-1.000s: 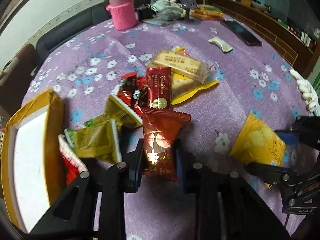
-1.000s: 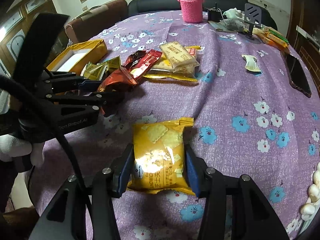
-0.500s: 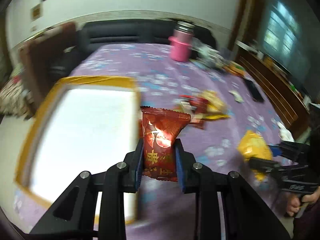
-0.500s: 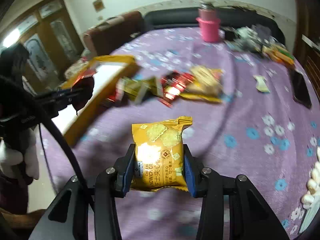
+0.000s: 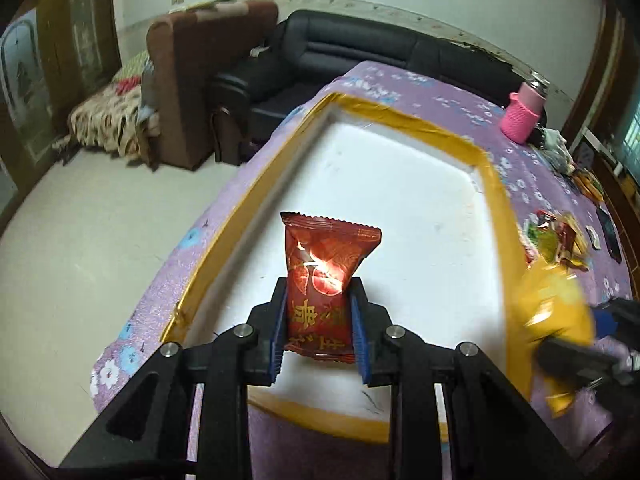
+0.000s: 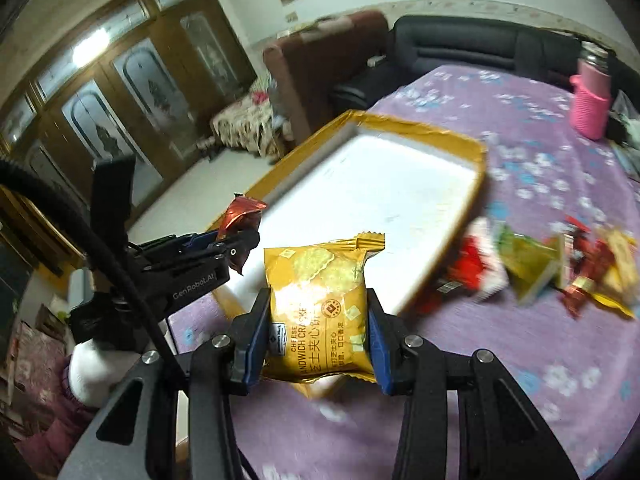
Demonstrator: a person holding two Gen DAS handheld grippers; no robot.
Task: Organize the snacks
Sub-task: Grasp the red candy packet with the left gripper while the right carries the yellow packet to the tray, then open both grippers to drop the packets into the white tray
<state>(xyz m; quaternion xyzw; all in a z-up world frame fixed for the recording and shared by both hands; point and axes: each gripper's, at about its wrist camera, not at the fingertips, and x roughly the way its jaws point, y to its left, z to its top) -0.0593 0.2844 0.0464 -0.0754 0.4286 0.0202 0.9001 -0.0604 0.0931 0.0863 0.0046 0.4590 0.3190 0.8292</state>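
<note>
I've carried both packets from the pile over the tray (image 5: pixel 494 216): left tool (image 5: pixel 319 322) grips the red packet (image 5: pixel 324 280), right tool (image 6: pixel 319 330) the yellow crackers (image 6: pixel 318 300); dropping comes next.

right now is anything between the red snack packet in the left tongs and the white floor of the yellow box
Nothing visible. The red snack packet is clamped in the left tongs over the yellow box, whose white floor looks bare. The right tongs, holding a yellow cracker packet, sit off by the box's near edge, not under the red packet.
</note>
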